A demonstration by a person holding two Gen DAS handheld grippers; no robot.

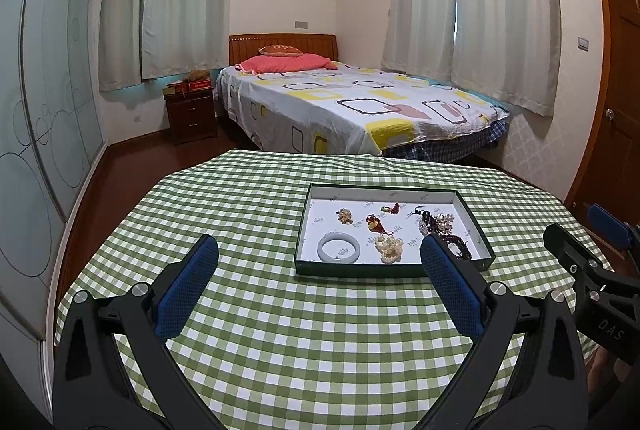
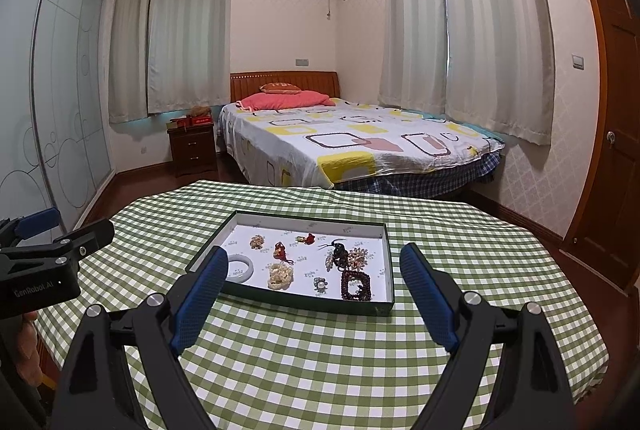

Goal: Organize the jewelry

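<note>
On the green checked surface [image 2: 320, 350] the shallow dark-green cardboard tray [image 2: 390, 262] holds about nine pieces, among them one smooth, hard, probably breakable pale jade bangle [image 1: 339, 247], best taken across its rim, and limp bead strands, while left gripper [image 1: 318, 270] and right gripper [image 2: 312, 278] hover spread apart, empty.

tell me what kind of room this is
A home bedroom, most likely. A made bed with a pink pillow stands against the far wall, a wooden nightstand sits beside it, and curtains cover the windows. The jewelry tray sits on a checkered tablecloth in front.
</note>
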